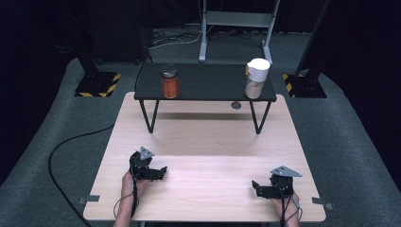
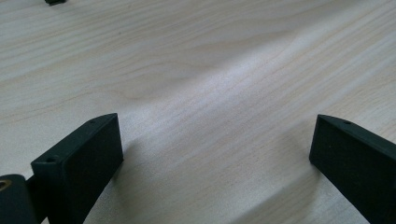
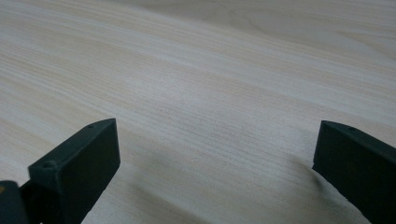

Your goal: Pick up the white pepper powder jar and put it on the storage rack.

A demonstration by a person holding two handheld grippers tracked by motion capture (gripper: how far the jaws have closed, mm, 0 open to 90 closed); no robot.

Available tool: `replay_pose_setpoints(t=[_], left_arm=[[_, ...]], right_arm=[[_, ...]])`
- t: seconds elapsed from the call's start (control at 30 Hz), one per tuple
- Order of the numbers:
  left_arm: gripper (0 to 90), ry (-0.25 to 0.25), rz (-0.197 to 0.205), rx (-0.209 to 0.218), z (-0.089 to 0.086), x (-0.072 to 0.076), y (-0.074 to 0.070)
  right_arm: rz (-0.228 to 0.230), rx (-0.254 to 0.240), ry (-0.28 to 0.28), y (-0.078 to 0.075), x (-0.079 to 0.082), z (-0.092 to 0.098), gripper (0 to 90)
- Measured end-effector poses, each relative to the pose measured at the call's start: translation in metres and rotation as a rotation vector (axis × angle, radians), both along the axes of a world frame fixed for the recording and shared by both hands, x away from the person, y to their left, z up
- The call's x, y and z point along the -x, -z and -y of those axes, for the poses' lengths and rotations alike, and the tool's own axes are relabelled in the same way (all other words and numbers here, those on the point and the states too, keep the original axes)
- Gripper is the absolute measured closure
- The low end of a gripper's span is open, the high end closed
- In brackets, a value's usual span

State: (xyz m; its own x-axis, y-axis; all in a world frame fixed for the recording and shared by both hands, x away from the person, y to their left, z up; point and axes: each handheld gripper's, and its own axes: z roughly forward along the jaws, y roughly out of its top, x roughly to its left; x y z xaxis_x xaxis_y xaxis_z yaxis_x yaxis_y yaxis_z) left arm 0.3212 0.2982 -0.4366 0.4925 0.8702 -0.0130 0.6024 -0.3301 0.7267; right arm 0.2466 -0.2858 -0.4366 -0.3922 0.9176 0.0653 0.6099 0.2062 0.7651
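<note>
My left gripper (image 1: pixel 162 171) rests low over the light wooden table (image 1: pixel 203 142) at its front left, pointing right. Its two black jaws stand wide apart with only bare wood between them, as the left gripper view (image 2: pixel 215 154) shows. My right gripper (image 1: pixel 255 187) sits at the front right, pointing left, also open with nothing between its jaws (image 3: pixel 217 154). On a small black shelf (image 1: pixel 205 87) at the table's far end stand a jar with orange contents (image 1: pixel 169 81) on the left and a clear jar with a white lid (image 1: pixel 256 78) on the right.
The black shelf stands on thin legs (image 1: pixel 150 118) over the table's far part. A small dark round mark (image 1: pixel 236 105) lies just before the shelf. A cable (image 1: pixel 66 146) runs over the grey carpet at the left. A metal stand (image 1: pixel 236 28) rises behind the table.
</note>
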Motion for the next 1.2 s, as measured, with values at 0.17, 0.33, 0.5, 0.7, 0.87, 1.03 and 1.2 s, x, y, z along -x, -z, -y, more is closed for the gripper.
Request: replay_pose_setpoints(t=[0.17, 0.33, 0.5, 0.7, 0.87, 1.03, 1.2], left_arm=[[2.6, 0.000, 0.000, 0.000, 0.0000, 0.0000, -0.0001], [2.6, 0.000, 0.000, -0.001, 0.0001, 0.0001, 0.0000], [2.6, 0.001, 0.001, -0.001, 0.0001, 0.0001, 0.0001], [2.6, 0.003, 0.001, -0.002, 0.0000, 0.0001, -0.0001], [2.6, 0.003, 0.001, -0.002, 0.0000, 0.0001, 0.0000], [2.6, 0.003, 0.001, -0.002, 0.0001, 0.0001, -0.0001], [2.6, 0.003, 0.001, -0.002, 0.0000, 0.0001, 0.0000]], right_arm=[[0.003, -0.004, 0.007, 0.0003, 0.0008, 0.0003, 0.0], [0.008, -0.009, 0.014, 0.0010, 0.0016, 0.0006, 0.0], [0.005, -0.012, 0.015, 0.0010, 0.0012, 0.0011, 0.0], [0.004, -0.007, 0.014, 0.0008, 0.0008, 0.0005, 0.0], [0.005, -0.008, 0.014, 0.0009, 0.0011, 0.0005, 0.0], [0.005, -0.008, 0.013, 0.0009, 0.0009, 0.0007, 0.0], [0.004, -0.007, 0.016, 0.0007, 0.0007, 0.0003, 0.0]])
